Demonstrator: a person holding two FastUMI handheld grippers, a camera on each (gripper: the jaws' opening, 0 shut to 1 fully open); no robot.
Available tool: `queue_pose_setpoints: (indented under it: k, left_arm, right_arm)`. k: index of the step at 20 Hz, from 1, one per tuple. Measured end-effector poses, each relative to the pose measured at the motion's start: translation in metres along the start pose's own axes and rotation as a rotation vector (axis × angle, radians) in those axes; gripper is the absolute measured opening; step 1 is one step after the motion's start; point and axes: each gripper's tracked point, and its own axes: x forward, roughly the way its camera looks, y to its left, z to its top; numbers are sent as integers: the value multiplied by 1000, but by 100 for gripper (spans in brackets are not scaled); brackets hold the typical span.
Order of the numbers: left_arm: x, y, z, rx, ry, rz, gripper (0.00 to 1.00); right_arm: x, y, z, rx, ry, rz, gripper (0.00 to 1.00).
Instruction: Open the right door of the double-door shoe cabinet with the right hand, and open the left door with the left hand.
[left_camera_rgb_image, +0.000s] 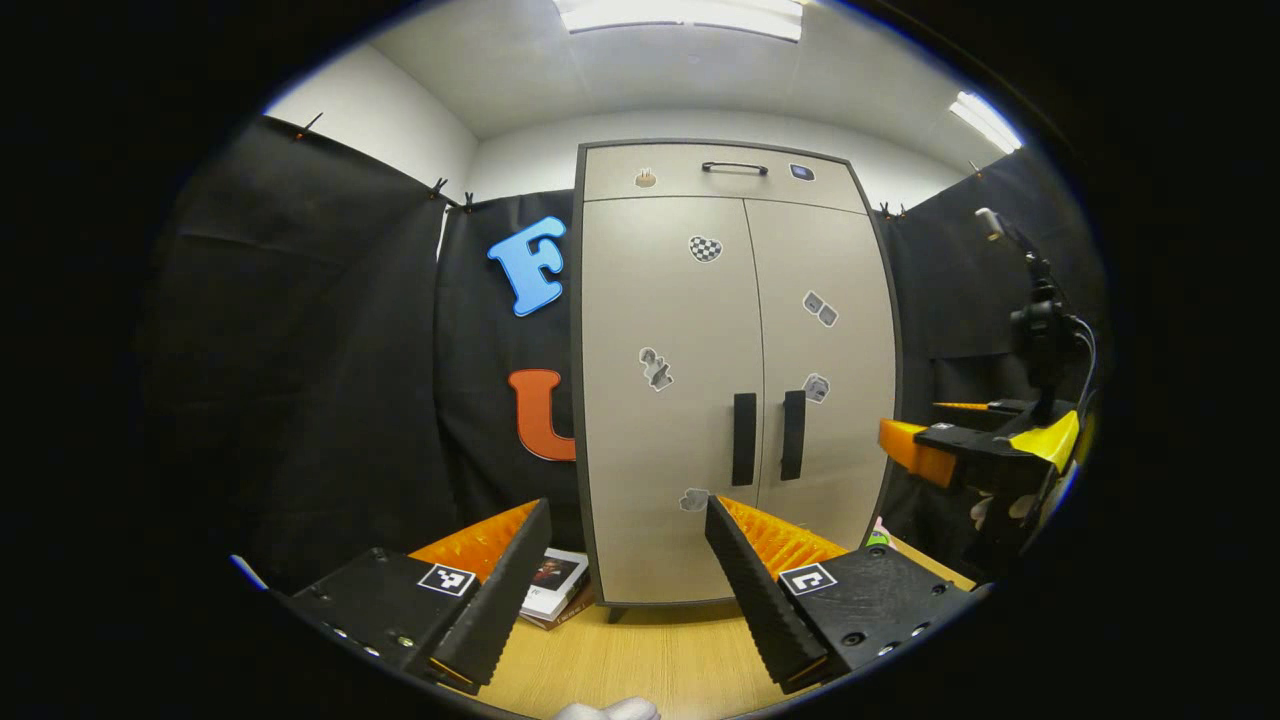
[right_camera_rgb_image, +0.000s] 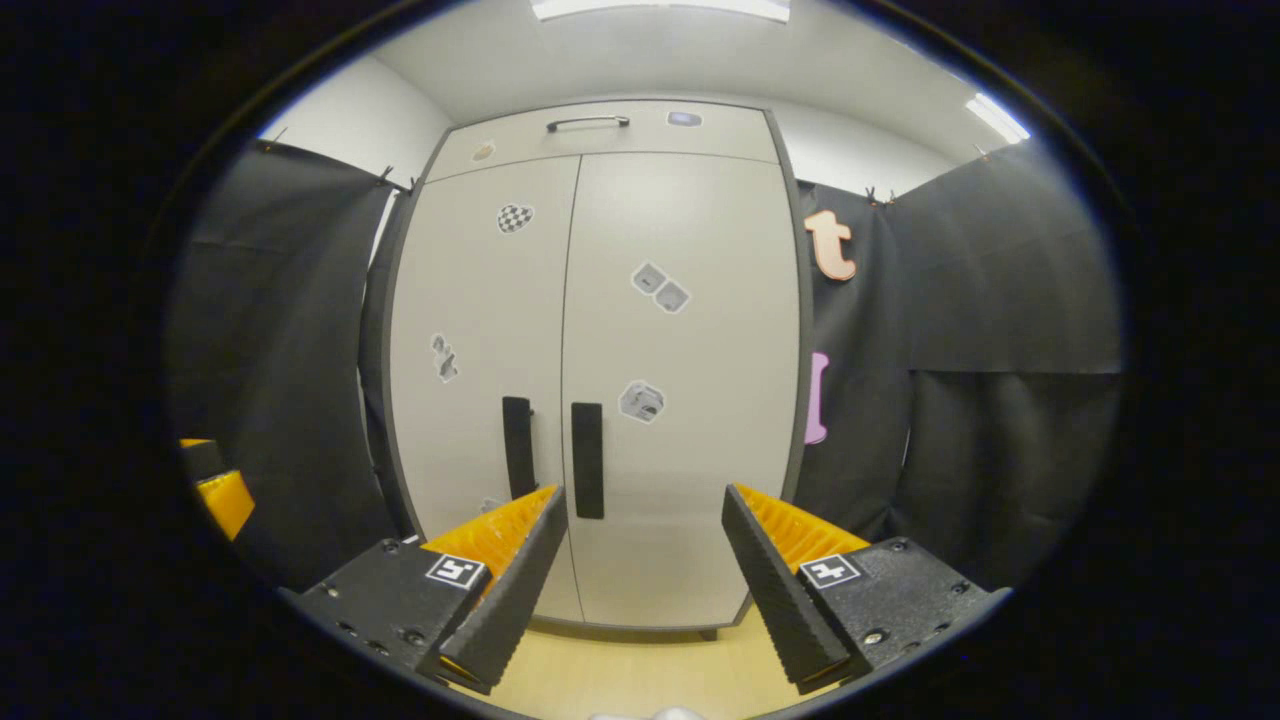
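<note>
1. 1 shoe cabinet (left_camera_rgb_image: 735, 370) stands upright on the wooden table (left_camera_rgb_image: 650, 660), its 2 flat matte doors flush and closed, a top drawer (left_camera_rgb_image: 715, 172) above.
2. 2 slim vertical bar handles: left handle (left_camera_rgb_image: 744, 438), right handle (right_camera_rgb_image: 587, 460), side by side at the centre seam.
3. Left gripper (left_camera_rgb_image: 627, 520) and right gripper (right_camera_rgb_image: 645, 505) each hold ribbed fingers spread wide, touching nothing.
4. Open tabletop lies between fingers and doors.
5. Possibly 2 books (left_camera_rgb_image: 553, 588) beside the cabinet's left foot.

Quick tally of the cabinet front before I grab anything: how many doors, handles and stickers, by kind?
Doors: 2, left door and right door, both shut
Upright door handles: 2
Top drawer handle: 1
Stickers: 7, first at
Total: 12
</note>
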Motion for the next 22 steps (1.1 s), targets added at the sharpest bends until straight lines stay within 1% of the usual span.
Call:
queue_pose_setpoints:
  k: [1, 6, 9, 11, 12, 15, 19, 20, 22]
  left_arm:
    - [-1, 3, -1, 2, 4, 17, 94]
    - [-11, 15, -1, -5, 16, 93, 94]
    - [-16, 24, -1, -11, 20, 139, 94]
    - [-20, 30, -1, -16, 22, 165, 95]
    - [-21, 33, 0, -16, 21, 178, 94]
    - [-22, 45, 0, -18, 24, 215, 94]
    - [-22, 49, -1, -11, 26, 234, 94]
    - [-21, 49, 0, -14, 22, 236, 94]
    - [-19, 49, -1, -19, 24, 238, 95]
  right_arm:
    - [14, 6, -3, 2, 3, 6, 98]
    - [90, 33, -20, -11, 58, 30, 99]
    - [123, 44, -27, -26, 77, 26, 98]
    - [140, 43, -30, -19, 89, 7, 97]
    - [147, 41, -33, -24, 97, 1, 92]
    - [160, 43, -36, -22, 111, 9, 87]
    - [175, 40, -39, -16, 127, -3, 80]
    - [173, 39, -39, -6, 130, -13, 75]
    - [174, 37, -38, -9, 128, -31, 70]
